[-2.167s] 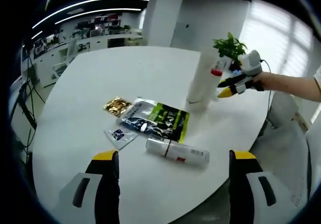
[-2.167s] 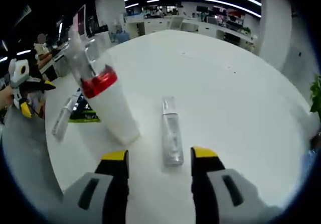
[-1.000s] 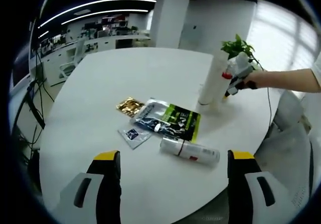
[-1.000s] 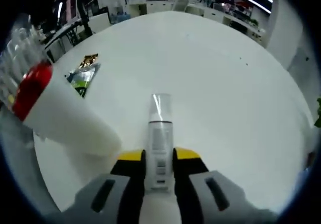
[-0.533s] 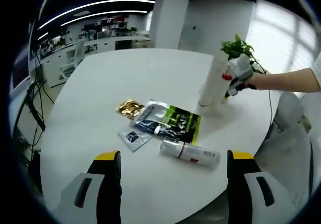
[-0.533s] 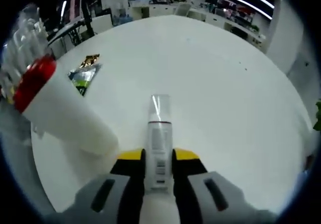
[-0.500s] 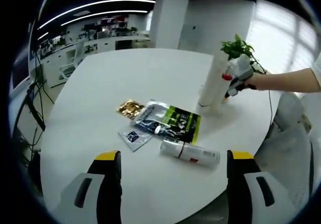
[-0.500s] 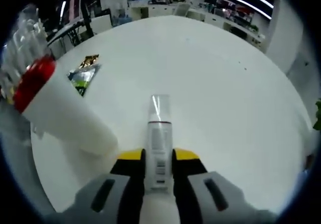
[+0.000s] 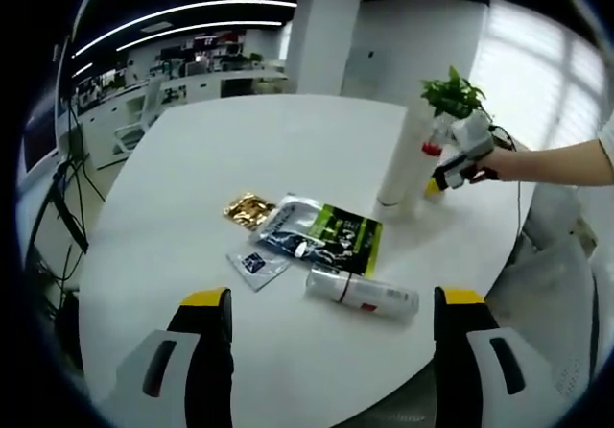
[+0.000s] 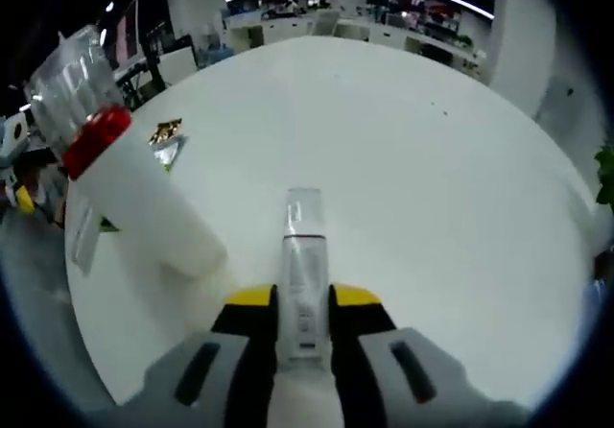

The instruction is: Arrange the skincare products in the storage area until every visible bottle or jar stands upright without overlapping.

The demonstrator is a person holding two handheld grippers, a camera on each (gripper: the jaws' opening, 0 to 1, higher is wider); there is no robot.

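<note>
Bottle (image 10: pixel 302 274), small and clear, lies long-ways between our right gripper (image 10: pixel 302 305) fingers, squeezed tight, cap pointing away over the table (image 10: pixel 432 188). Beside it stands the tall white bottle (image 10: pixel 139 198). Our left gripper (image 9: pixel 326 303) hangs open, nearer the lying tube (image 9: pixel 363 292).

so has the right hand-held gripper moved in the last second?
Yes. In the left gripper view the right hand-held gripper, earlier tucked behind the tall bottle, now sits clear to its right, nearer the plant.
</note>
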